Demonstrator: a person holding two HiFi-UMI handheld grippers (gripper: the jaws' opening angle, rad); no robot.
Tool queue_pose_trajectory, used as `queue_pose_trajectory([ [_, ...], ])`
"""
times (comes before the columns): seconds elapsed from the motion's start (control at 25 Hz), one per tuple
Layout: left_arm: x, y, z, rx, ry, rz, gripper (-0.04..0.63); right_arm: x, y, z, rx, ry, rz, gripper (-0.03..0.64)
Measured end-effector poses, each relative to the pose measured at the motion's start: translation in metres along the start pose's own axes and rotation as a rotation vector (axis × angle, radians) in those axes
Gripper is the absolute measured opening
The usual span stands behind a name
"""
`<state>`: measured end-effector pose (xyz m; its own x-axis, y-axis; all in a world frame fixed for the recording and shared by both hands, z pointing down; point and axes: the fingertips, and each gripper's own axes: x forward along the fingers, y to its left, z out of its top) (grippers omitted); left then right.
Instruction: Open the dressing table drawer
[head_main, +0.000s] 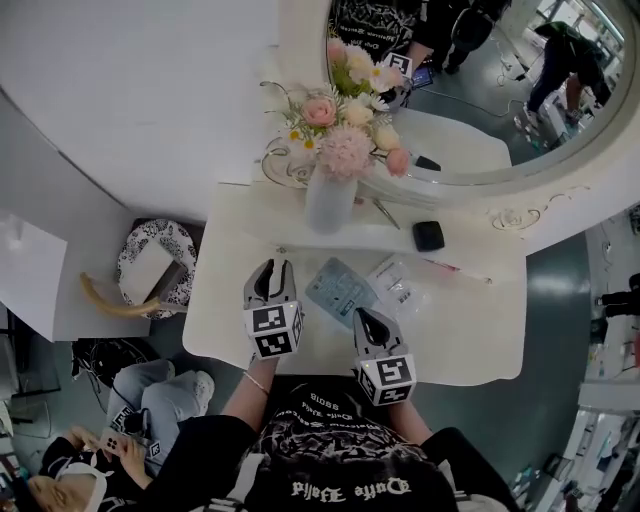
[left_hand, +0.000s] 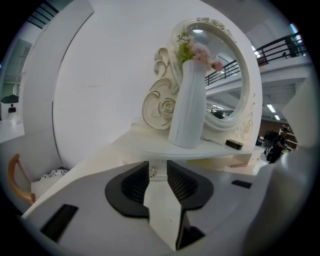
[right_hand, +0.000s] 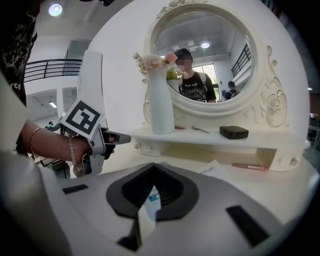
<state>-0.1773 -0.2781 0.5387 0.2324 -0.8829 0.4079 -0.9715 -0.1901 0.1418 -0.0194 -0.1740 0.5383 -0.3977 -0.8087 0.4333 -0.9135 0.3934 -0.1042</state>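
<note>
Your right grey two-jaw gripper (right_hand: 154, 166) sat with jaws together, empty, evidently parked as spare. Your left grey two-jaw gripper (left_hand: 158, 167) held its jaws apart on nothing, lined up on the small crystal knob (left_hand: 152, 171) just ahead, presumably to pinch it. Beyond stood the white under-shelf drawer (right_hand: 150, 146), shut.

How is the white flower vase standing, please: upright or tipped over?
Upright: the vase stands on its base on the shelf, flowers at the top.
</note>
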Motion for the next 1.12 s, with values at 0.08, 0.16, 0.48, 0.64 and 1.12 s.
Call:
queue_pose_trajectory([
  [0.08, 0.008, 0.003, -0.002, 0.011, 0.017, 0.006, 0.118, 0.003, 0.002, 0.0, -0.001, 0.004, 0.0, 0.011],
  [0.16, 0.015, 0.004, -0.005, 0.024, 0.033, 0.009, 0.14, 0.005, 0.003, 0.0, -0.006, 0.006, 0.001, 0.011],
  [0.48, 0.037, 0.01, -0.019, 0.061, 0.107, 0.017, 0.169, 0.0, -0.004, 0.0, 0.023, 0.016, -0.019, 0.011],
  [0.64, 0.046, 0.013, -0.03, 0.051, 0.148, 0.036, 0.169, -0.002, -0.007, -0.001, 0.033, 0.017, -0.024, 0.011],
  [1.12, 0.062, 0.011, -0.025, 0.074, 0.153, 0.027, 0.158, -0.005, -0.018, 0.0, 0.001, 0.02, -0.029, 0.011],
])
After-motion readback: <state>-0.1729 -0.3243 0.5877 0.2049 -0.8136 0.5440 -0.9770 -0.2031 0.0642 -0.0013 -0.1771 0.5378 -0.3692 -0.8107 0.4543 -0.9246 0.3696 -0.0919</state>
